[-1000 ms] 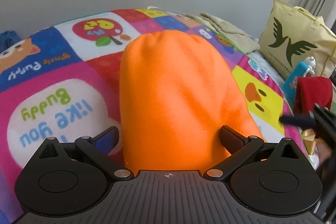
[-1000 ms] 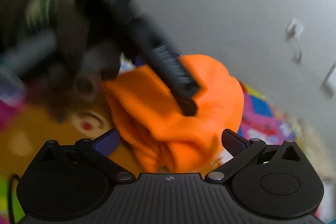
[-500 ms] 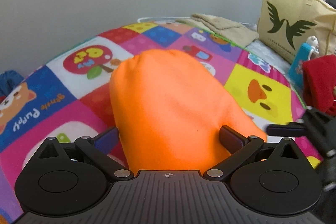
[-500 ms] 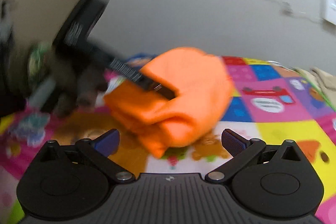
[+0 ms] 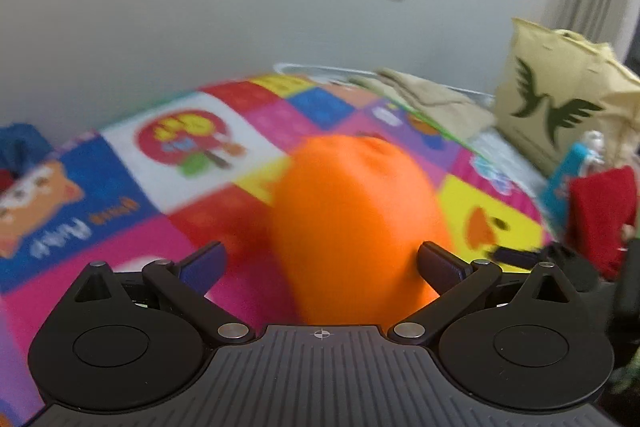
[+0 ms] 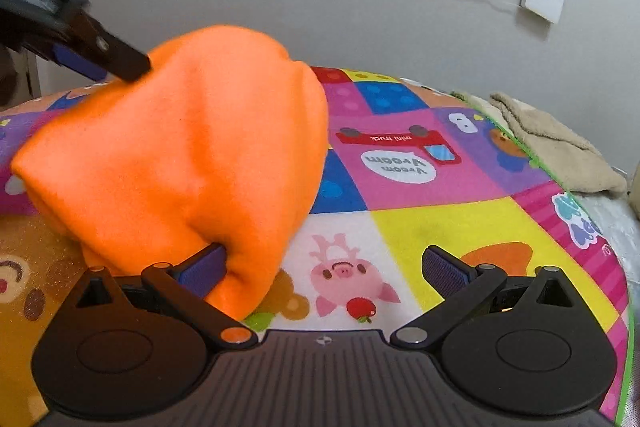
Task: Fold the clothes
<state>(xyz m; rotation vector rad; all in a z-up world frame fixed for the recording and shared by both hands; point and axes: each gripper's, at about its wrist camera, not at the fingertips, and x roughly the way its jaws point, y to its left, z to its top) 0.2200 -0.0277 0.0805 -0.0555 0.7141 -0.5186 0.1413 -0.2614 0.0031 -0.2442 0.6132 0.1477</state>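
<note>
Orange cloth [image 6: 192,155] sits bunched on the bed's play mat [image 6: 440,227]. From the right tool [image 6: 324,269] it lies left and ahead, long axis running away from the camera; the jaws are spread wide and only its left finger [image 6: 200,269] touches cloth. The left tool [image 5: 320,267] is also spread wide, gripping nothing, with the cloth dead ahead between its fingers. Left looks better lined up. Count: one orange cloth, one beige cloth [image 6: 552,143], one red cloth [image 5: 600,215], one bag [image 5: 560,107], two tools.
</note>
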